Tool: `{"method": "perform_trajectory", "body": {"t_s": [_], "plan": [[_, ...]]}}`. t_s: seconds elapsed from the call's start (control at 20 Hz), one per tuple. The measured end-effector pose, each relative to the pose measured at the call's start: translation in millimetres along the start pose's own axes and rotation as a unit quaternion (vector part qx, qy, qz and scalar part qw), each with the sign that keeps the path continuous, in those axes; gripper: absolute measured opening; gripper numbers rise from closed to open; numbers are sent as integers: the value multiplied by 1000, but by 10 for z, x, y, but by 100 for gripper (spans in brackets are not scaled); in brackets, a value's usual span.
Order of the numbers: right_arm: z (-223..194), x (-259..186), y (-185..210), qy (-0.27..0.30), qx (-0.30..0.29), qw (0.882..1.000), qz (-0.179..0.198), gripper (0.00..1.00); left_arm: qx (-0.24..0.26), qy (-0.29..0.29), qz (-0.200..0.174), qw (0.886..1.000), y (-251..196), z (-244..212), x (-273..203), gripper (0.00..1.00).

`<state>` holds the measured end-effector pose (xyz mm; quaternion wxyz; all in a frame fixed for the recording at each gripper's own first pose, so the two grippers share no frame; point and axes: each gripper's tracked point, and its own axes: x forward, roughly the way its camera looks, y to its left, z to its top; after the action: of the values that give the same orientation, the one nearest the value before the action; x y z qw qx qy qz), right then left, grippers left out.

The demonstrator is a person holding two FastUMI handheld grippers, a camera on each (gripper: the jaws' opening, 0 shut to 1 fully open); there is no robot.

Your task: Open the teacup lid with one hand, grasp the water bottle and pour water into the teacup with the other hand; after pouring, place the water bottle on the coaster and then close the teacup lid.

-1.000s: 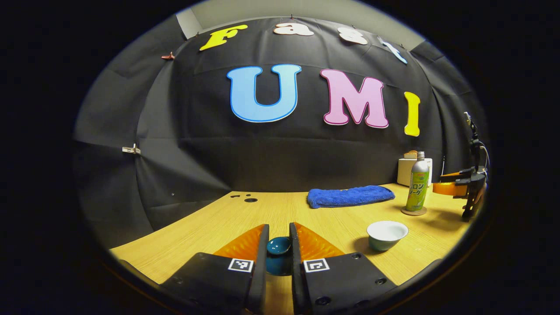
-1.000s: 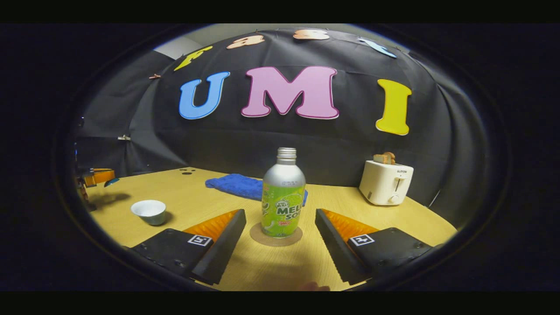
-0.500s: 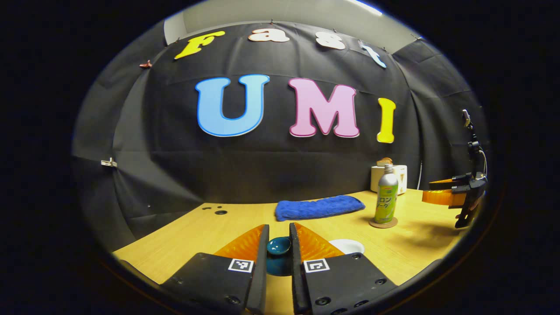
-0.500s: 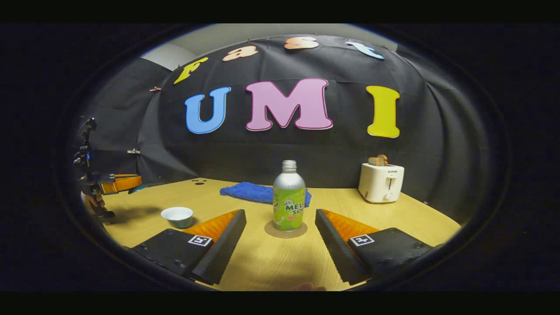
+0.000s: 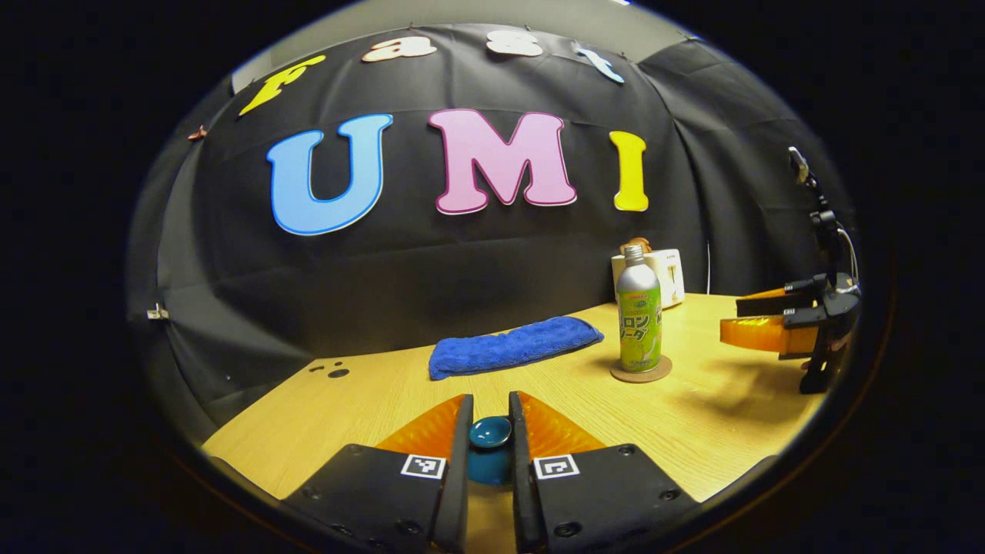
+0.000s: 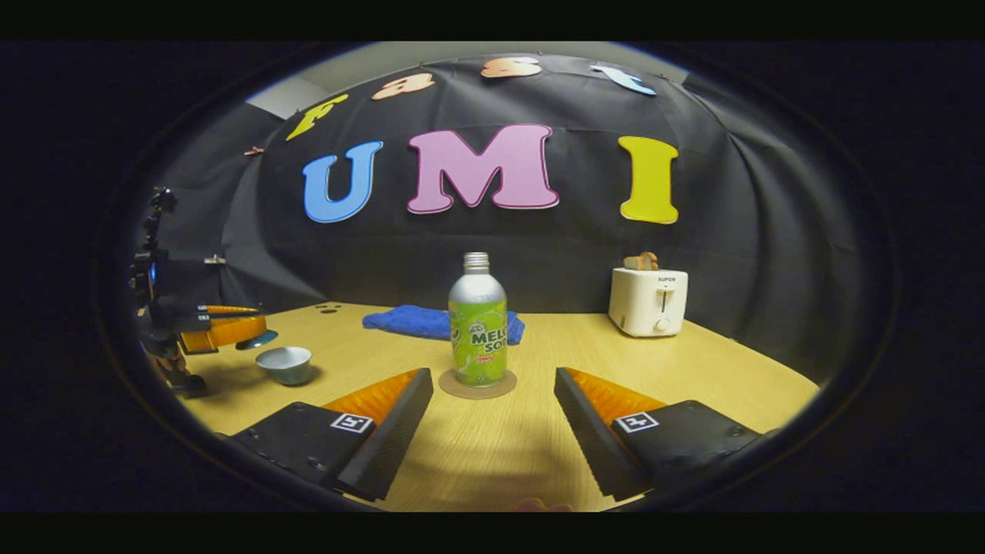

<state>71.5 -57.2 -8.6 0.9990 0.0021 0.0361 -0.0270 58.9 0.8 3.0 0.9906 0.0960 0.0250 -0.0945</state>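
In the right gripper view we see, at the far left, the left gripper (image 6: 258, 337) holding the dark teal teacup lid (image 6: 257, 339) in the air just above and a little behind the open teacup (image 6: 285, 364), which sits on the wooden table (image 6: 716, 369) with its pale inside showing. Further right lies a folded blue towel (image 6: 412, 319) near the wall, partly hidden behind the water bottle (image 6: 478, 323), which stands upright on its round coaster (image 6: 477, 384) in the middle of the table. Right of the bottle stands a white toaster (image 6: 649, 301) with slices of bread in its slots, well apart from everything else. The right gripper (image 6: 492, 412) hangs short of the bottle with its fingers spread wide, touching nothing; the table between them and the coaster is bare. In the left gripper view we see the left gripper's (image 5: 490, 438) fingers pressed together on the lid (image 5: 490, 432), which sits between them close to the lens. Beyond them, from left to right, come the towel (image 5: 514, 346), the bottle (image 5: 639, 319) on the coaster (image 5: 640, 372) with the toaster (image 5: 669, 273) partly hidden behind it, and the right gripper (image 5: 731, 318) in the air at the far right edge, its shadow falling on the table (image 5: 369, 392).
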Motion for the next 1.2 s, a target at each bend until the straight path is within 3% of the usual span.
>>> {"method": "perform_trajectory", "body": {"t_s": [0.25,1.2], "plan": [[61,-12,87,-21,-15,1000,17,98,18,28,-1,999,-106,-123,177,28],[85,-36,83,-36,-6,999,20,98,40,61,-4,997,-235,-275,298,29]]}}
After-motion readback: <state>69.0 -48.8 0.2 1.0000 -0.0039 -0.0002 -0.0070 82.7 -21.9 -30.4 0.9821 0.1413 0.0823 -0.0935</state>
